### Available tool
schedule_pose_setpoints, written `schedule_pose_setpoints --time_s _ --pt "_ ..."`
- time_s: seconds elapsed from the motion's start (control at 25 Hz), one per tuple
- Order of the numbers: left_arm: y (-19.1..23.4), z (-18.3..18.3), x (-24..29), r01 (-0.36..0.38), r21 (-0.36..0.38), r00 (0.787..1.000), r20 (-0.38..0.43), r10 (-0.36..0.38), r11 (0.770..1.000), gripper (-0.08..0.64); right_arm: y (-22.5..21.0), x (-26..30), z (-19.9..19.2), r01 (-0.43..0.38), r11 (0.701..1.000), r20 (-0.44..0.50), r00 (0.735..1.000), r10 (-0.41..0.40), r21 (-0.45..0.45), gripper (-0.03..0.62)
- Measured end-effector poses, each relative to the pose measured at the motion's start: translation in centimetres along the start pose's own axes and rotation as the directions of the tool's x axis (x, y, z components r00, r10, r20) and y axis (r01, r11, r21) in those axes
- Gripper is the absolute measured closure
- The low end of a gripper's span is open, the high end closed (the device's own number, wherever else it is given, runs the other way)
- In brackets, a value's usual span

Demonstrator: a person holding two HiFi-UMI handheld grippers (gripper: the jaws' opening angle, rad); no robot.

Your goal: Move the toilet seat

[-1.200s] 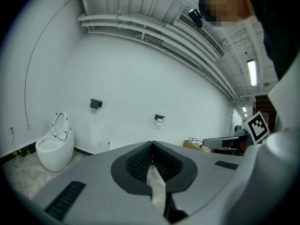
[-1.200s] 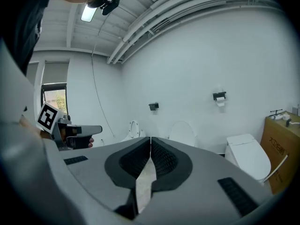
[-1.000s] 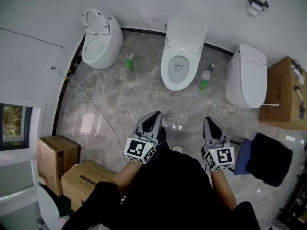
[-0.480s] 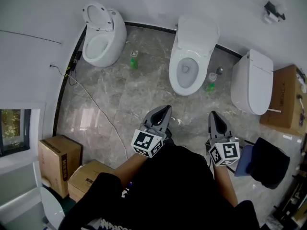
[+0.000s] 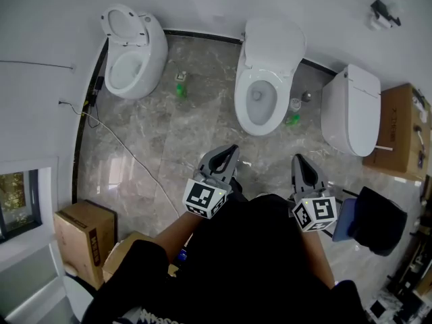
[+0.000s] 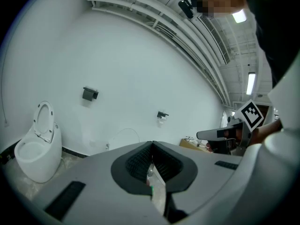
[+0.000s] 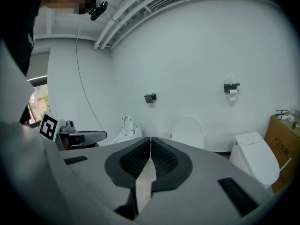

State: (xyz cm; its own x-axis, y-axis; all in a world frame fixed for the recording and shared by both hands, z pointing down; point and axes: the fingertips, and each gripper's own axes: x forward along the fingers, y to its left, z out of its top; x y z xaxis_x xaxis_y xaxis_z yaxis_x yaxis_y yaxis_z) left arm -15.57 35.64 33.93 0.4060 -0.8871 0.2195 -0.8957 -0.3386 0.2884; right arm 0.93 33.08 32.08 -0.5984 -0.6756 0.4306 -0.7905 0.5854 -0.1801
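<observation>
Left tongs [image 5: 228, 155] and right tongs [image 5: 299, 162] — both pressed together, empty — hang above the floor [image 5: 169, 133], facing the middle toilet [image 5: 262, 93] at its far edge.

I read a white wall [image 5: 202, 5] at 12 o'clock and a grey marble floor [image 5: 196, 133] at centre. Window [image 5: 13, 204] at 8 o'clock. Cardboard box [image 5: 77, 238] at 7 o'clock. Ceiling strip light [image 6: 251, 83] lit.

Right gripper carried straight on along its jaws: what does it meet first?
Probably the middle toilet, near the right side of its bowl, or the floor just before it; depth is unclear.
</observation>
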Motion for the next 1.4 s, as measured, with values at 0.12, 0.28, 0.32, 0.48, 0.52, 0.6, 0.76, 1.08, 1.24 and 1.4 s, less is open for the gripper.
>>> schedule_pose_setpoints --time_s 0.12,0.28,0.32,0.48,0.52,0.6,0.76,1.08,1.24,1.4 --pt "0.6 -0.2 -0.2 -0.011 -0.013 1.000 -0.008 0.011 1.000 0.546 0.5 0.7 0.0 -0.013 1.000 -0.016 1.000 0.012 -0.006 0.563" --pt "1.3 -0.9 -0.2 -0.035 -0.094 0.999 -0.028 0.033 0.995 0.546 -0.1 1.7 0.1 -0.015 1.000 -0.023 1.000 0.015 -0.005 0.563" --pt "1.2 -1.0 -0.2 -0.039 -0.111 0.999 -0.028 0.036 0.993 0.546 -0.3 1.8 -0.1 -0.014 1.000 -0.025 1.000 0.014 -0.004 0.563" --pt "1.3 -1.6 0.2 -0.061 -0.133 0.998 -0.032 0.058 0.989 0.546 -1.2 2.6 -1.0 -0.021 1.000 -0.034 0.999 0.021 0.006 0.563" --pt "1.4 -1.8 0.3 -0.070 -0.133 0.997 -0.036 0.065 0.989 0.546 -1.5 2.9 -1.1 -0.024 1.000 -0.034 0.999 0.025 0.010 0.563" --pt "1.5 -2.2 0.8 -0.088 -0.133 0.995 -0.048 0.082 0.987 0.546 -2.4 3.5 -1.2 -0.031 0.999 -0.031 0.999 0.032 0.012 0.563" --pt "2.5 -2.8 2.4 -0.140 -0.174 0.988 -0.081 0.128 0.975 0.546 -5.4 5.1 -0.7 -0.037 0.999 -0.011 0.999 0.037 0.010 0.563" --pt "1.7 -4.1 10.9 -0.160 -0.115 0.973 -0.183 0.138 0.980 0.546 -14.5 8.6 -1.0 -0.025 0.999 -0.041 0.999 0.027 0.043 0.561" --pt "2.8 -7.0 16.1 -0.223 -0.168 0.959 -0.216 0.185 0.960 0.546 -18.6 11.3 -2.9 -0.134 0.990 -0.043 0.990 0.136 0.051 0.563" --pt "4.1 -11.3 19.0 -0.298 -0.200 0.928 -0.289 0.235 0.933 0.546 -21.9 13.9 -5.5 -0.160 0.987 -0.097 0.982 0.161 0.010 0.561"
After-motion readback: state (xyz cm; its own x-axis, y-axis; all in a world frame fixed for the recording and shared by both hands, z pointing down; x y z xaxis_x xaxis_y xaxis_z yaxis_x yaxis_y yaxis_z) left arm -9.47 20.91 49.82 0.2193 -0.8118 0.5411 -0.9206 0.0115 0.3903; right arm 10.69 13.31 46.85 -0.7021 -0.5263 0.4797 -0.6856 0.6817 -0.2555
